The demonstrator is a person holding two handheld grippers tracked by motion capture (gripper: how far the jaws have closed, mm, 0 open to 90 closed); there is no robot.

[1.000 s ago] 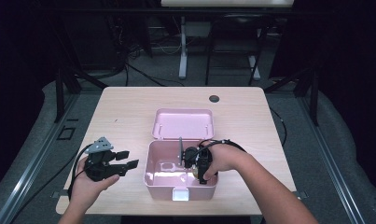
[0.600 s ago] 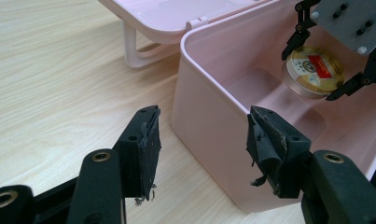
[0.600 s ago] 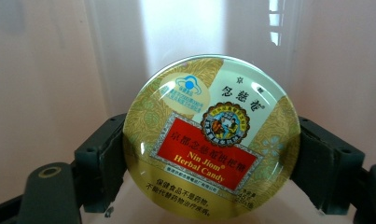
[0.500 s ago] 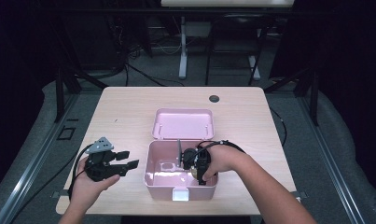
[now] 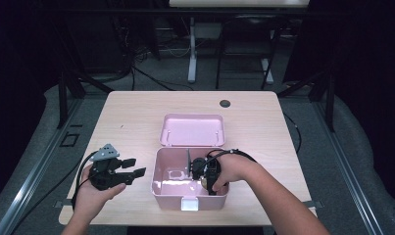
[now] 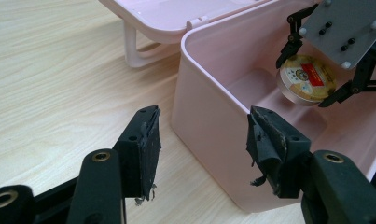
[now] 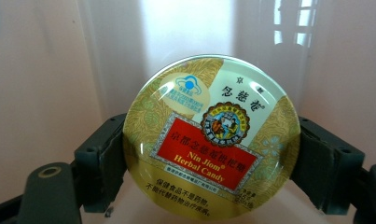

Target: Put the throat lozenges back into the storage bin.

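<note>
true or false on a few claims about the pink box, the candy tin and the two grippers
1. The right gripper clamps a round candy tin. True.
2. The tin is held outside the pink box, over the bare table. False: it is inside the box.
3. The left gripper holds the box wall. False: its jaws stand open beside the box corner, holding nothing.
4. The box lid is open, lying back behind the box. True.
5. The tin's label has a red panel. True.

Black two-jaw gripper (image 6: 202, 154), worn pads (image 6: 148, 149), brass screws, trailing cable.
</note>
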